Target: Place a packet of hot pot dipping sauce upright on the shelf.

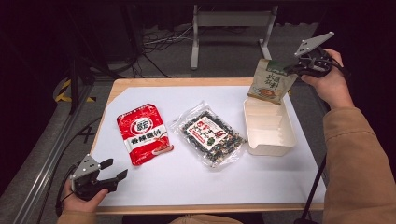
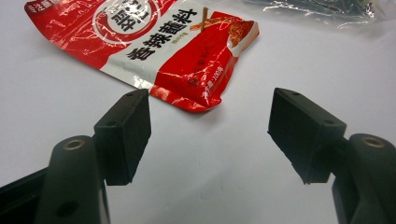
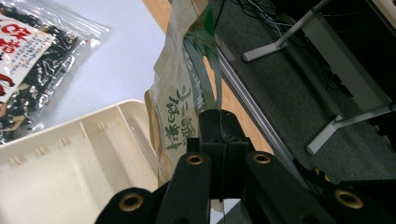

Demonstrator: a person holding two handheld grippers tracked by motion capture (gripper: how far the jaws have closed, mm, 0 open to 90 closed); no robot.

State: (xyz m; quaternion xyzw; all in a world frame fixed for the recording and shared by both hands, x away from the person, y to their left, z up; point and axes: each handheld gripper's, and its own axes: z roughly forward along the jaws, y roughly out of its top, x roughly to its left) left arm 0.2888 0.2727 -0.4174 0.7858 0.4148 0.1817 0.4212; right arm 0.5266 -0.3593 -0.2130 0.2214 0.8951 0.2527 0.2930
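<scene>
At the upper right of the high view, a beige and green packet (image 1: 269,81) is held by its top edge in the right gripper (image 1: 295,69), hanging above the far end of the cream tray (image 1: 270,141). In the right gripper view, the jaws are pressed together on the packet's (image 3: 180,107) thin edge at centre frame, with the tray (image 3: 70,177) seen at lower left. At the lower left of the high view, the left gripper (image 1: 115,170) is held over the white tabletop (image 1: 196,177) with its jaws spread apart and nothing between them. A red packet (image 1: 143,133) is seen lying flat left of centre, beyond those jaws, and a clear bag of dark contents (image 1: 210,134) is seen lying between it and the tray.
</scene>
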